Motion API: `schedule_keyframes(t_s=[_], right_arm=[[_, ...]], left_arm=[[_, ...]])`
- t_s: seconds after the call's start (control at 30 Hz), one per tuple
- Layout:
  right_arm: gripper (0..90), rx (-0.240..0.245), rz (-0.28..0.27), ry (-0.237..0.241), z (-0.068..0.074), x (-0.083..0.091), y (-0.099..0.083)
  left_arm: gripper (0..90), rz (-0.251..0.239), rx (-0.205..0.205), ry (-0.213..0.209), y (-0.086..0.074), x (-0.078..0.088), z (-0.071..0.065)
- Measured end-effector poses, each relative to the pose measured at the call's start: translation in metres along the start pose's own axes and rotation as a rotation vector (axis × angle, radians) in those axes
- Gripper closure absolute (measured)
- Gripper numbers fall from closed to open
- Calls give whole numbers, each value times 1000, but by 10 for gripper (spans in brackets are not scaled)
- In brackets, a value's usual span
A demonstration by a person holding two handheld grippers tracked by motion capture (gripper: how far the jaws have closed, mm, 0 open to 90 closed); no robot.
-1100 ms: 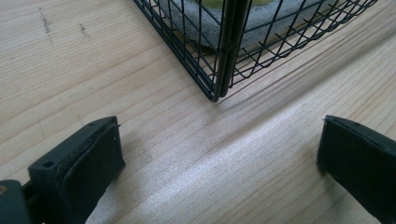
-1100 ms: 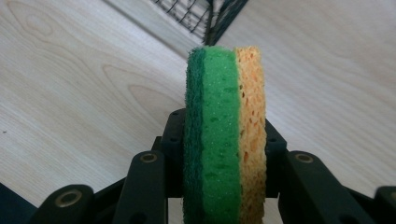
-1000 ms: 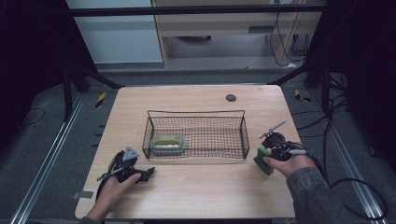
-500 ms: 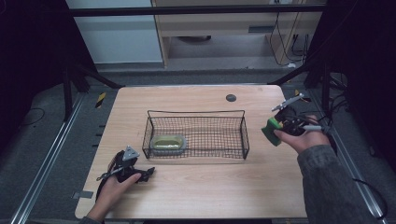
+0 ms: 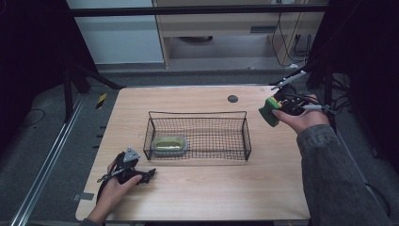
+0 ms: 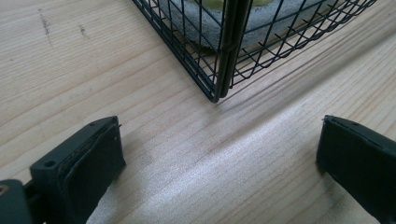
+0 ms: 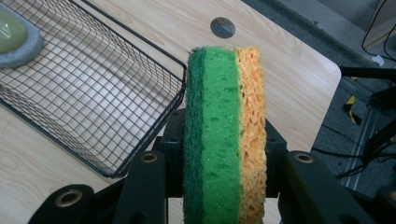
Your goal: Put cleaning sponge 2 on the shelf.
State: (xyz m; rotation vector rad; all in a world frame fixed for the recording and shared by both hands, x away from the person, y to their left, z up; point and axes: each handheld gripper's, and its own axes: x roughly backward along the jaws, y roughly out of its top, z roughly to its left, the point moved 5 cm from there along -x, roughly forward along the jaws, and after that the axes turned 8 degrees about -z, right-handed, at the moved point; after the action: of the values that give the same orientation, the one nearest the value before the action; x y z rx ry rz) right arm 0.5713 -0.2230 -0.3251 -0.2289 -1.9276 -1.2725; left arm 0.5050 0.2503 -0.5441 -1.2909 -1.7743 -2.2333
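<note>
My right gripper (image 5: 275, 110) is shut on a green and orange sponge (image 5: 269, 111), held in the air to the right of the black wire basket (image 5: 244, 123). Seen close in the right gripper view, the sponge (image 7: 224, 135) stands on edge between the jaws, green side left, orange side right. A grey-edged yellow-green sponge (image 5: 170, 143) lies in the basket's left end. On the table near the front left edge rests my left gripper (image 5: 147, 176), open; its black fingers (image 6: 86, 163) stand wide apart with bare wood between them, facing the basket's corner (image 6: 219, 88).
The wooden table (image 5: 197, 193) has a dark round hole (image 5: 232, 98) near its back edge. Black frame poles stand at both sides, and cables hang at the far right. Dark floor drops off past the table's right edge (image 7: 369, 116).
My right gripper has risen with the sponge from the table's front right and gone toward the back right, now level with the basket's far end. The left gripper stayed put.
</note>
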Motion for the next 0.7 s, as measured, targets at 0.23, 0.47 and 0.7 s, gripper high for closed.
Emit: schedule_keyframes(t_s=[0.23, 0.47, 0.7], right_arm=[[642, 20, -8, 13, 7, -4, 15], [642, 22, -14, 56, 15, -15, 25], [643, 23, -8, 86, 19, -27, 28]], left_arm=[[0, 1, 0, 0, 0, 0, 0], [0, 1, 0, 0, 0, 0, 0], [0, 1, -1, 0, 0, 0, 0]])
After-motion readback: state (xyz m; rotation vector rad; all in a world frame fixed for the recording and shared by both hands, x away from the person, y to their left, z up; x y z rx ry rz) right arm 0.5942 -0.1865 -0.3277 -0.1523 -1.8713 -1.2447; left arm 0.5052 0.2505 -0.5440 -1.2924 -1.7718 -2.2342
